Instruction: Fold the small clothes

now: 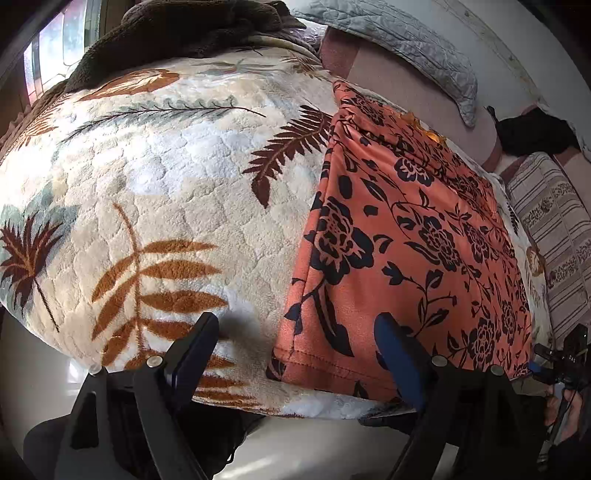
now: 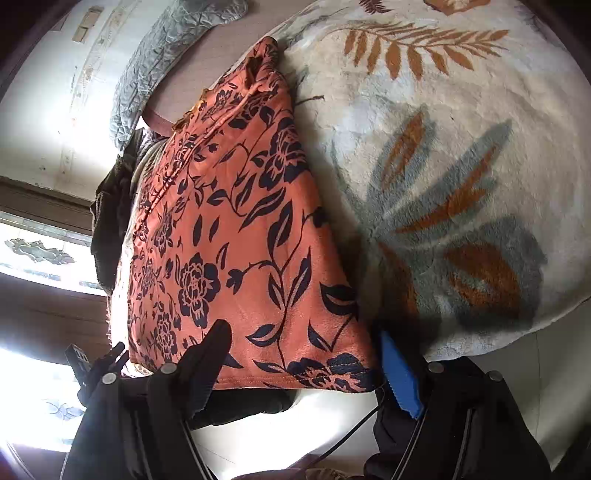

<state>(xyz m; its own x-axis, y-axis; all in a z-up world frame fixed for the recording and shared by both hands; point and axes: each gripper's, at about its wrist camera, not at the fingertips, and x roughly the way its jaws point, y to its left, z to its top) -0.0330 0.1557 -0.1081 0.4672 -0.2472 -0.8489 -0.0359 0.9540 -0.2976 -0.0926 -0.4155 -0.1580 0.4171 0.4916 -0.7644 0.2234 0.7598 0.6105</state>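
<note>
An orange garment with a black flower print point(image 1: 410, 236) lies flat on a cream fleece blanket with leaf patterns point(image 1: 166, 177). Its hem is at the near edge of the bed. My left gripper point(image 1: 295, 332) is open and empty, its fingers straddling the garment's near left corner. In the right wrist view the same garment point(image 2: 229, 236) lies on the blanket point(image 2: 461, 147). My right gripper point(image 2: 303, 354) is open and empty over the garment's near hem, by its right corner. The other gripper shows at the left edge point(image 2: 96, 365).
A brown fleece blanket point(image 1: 177, 26) is heaped at the far end of the bed. A grey quilted pillow point(image 1: 406, 40) lies by the wall. A striped cloth point(image 1: 554, 229) and a dark item point(image 1: 535, 133) lie to the right. A window point(image 2: 40, 254) is on the left.
</note>
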